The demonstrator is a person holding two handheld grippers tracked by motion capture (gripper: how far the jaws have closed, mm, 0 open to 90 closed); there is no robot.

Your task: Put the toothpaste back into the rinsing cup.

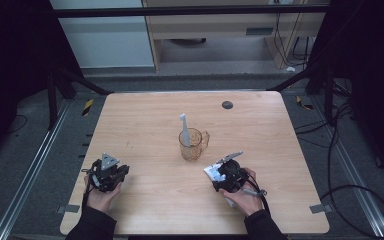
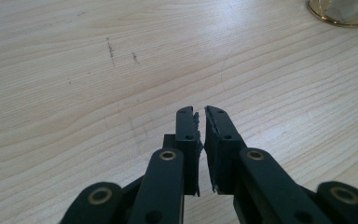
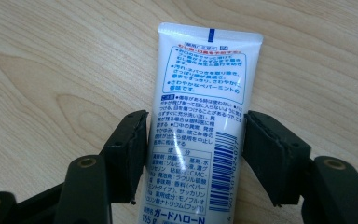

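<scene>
A white toothpaste tube [image 3: 205, 79] with blue print lies flat on the wooden table [image 1: 150, 125]; in the high view the tube [image 1: 210, 171] is at the front right. My right gripper [image 3: 196, 128] straddles it, one pad against each long edge, and the same gripper [image 1: 217, 173] is held low over the table. A clear amber cup [image 1: 192, 146] with a handle stands mid-table, a white toothbrush [image 1: 184, 129] upright in it. My left gripper [image 2: 200, 114] rests at the front left [image 1: 123, 171], jaws almost together with nothing between them.
The cup's rim [image 2: 342, 14] is at the top right corner of the left gripper view. A small black disc [image 1: 227, 104] sits near the table's far edge. Bare wood lies between the two hands and to the left of the cup.
</scene>
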